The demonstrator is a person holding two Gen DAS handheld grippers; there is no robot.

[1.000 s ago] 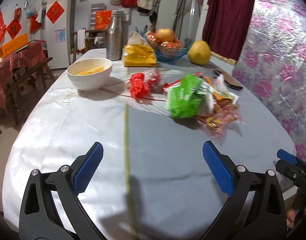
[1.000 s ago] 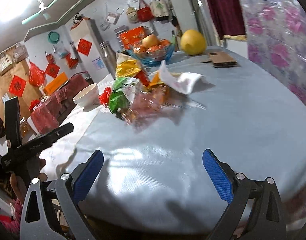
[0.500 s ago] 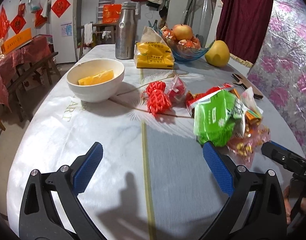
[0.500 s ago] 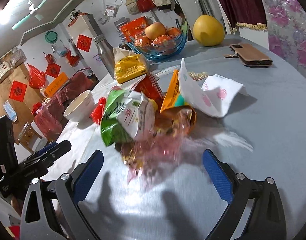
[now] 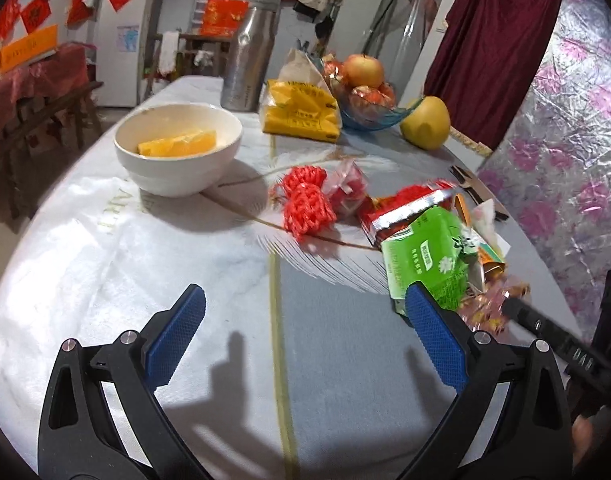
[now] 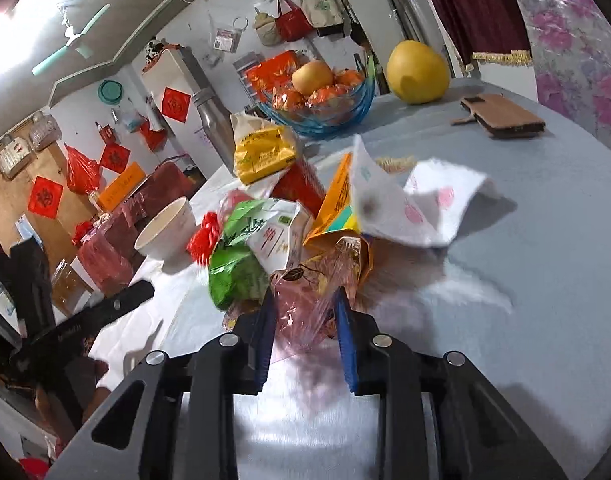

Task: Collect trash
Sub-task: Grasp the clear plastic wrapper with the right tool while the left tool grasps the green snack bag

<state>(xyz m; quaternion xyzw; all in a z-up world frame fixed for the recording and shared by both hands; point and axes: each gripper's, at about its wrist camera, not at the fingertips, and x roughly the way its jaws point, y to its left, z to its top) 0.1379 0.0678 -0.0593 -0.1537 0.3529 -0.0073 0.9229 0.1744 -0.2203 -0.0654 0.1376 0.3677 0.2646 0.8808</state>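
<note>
right gripper (image 6: 305, 320): jaws narrow, pinched on crinkled pink clear plastic wrapper (image 6: 301, 304) at near edge of trash pile, touching green foil packet (image 6: 233, 276) on grey table (image 6: 525, 264). left gripper (image 5: 305, 340): jaws wide, holding nothing, above table.

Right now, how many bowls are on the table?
2: a white bowl holding a yellow slice, on the table's left side, and a blue glass fruit bowl at the far end beside the yellow packet. None looks hidden.
</note>
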